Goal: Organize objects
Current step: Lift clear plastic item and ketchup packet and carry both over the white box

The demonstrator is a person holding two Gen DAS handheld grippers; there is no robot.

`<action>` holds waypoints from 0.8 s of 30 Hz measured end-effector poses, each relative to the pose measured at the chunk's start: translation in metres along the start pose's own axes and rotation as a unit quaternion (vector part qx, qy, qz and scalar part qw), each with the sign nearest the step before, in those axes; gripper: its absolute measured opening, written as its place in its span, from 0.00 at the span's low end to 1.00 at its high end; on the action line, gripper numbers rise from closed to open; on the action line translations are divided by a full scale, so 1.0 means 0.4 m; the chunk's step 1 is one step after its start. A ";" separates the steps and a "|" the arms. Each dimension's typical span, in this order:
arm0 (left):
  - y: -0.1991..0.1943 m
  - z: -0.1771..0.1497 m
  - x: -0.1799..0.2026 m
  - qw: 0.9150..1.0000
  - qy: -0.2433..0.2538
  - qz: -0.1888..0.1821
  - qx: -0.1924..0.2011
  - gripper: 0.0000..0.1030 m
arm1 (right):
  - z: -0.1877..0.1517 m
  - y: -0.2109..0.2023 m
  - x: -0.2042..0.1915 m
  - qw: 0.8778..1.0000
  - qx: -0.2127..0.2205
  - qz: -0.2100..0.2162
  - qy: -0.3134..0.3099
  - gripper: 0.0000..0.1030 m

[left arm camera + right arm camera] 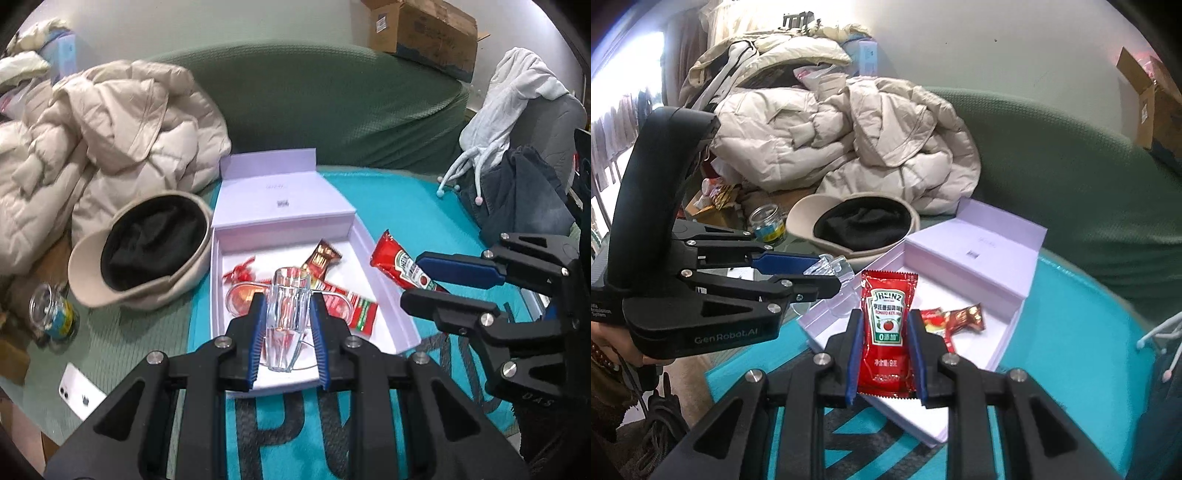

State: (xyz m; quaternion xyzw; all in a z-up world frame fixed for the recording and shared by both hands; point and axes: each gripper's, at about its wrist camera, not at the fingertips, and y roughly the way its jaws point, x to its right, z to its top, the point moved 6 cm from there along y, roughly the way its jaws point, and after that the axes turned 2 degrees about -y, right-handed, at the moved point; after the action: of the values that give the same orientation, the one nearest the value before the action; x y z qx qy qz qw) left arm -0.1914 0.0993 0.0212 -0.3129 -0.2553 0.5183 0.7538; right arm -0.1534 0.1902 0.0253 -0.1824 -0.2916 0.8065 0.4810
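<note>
- Left gripper [287,325]: jaws closed on a clear glass [286,314], blue pads pressing its two sides; glass held above the open box [384,317], mouth pointing away from the camera.
- Right gripper [885,354]: jaws closed on a red ketchup sachet [888,332], pads on its long edges, label facing the camera, sachet upright and clear of the box floor.
- In the left view the right gripper [439,280] sits to the right, beside the box, sachet [402,264] sticking out past its fingertips.
- In the right view the left gripper [820,277] sits to the left, over the box's near corner, glass [831,267] at its tip; a hand [613,354] grips its handle at the frame edge.
- Box: pale lilac, lid [284,195] folded open at the far end. Inside: a brown wrapper [321,258], a flat red packet [354,306], a red-ribbon sweet [240,271], and a clear oval item [243,299] below the glass, partly hidden.
- Box rests on a teal cloth [406,206] with dark lettering.
- Left of box, touching its side: beige cap [147,251] lying upside down, black lining up.
- Behind the cap: beige padded coat [110,147] heaped on a green sofa [332,110].
- Further left: small jar [55,314] with a yellow-blue label; white phone [79,391] nearer the camera.
- Far right: white garment [509,103] draped on a chair; cardboard carton [424,33] on the sofa back.
</note>
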 end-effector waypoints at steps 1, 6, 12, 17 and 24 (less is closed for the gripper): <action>0.003 0.011 0.006 1.000 0.002 -0.003 0.001 0.22 | 0.006 -0.004 0.010 1.000 0.002 -0.002 0.001 0.23; 0.021 0.061 0.030 1.000 0.012 -0.012 0.006 0.22 | 0.035 -0.015 0.058 1.000 0.008 -0.017 0.002 0.23; 0.046 0.118 0.039 1.000 0.013 -0.023 0.014 0.22 | 0.063 -0.017 0.102 1.000 0.015 -0.026 0.004 0.23; 0.079 0.154 0.035 0.999 0.019 -0.025 0.006 0.22 | 0.087 -0.010 0.134 0.999 0.029 -0.037 0.006 0.23; 0.127 0.179 0.019 1.000 0.027 -0.012 -0.003 0.22 | 0.113 0.023 0.150 0.998 0.034 -0.044 -0.001 0.23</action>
State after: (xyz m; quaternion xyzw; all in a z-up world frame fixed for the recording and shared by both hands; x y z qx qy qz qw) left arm -0.2712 0.1349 0.0324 -0.3265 -0.2400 0.5000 0.7654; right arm -0.2138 0.2265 0.0530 -0.1520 -0.2721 0.7944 0.5213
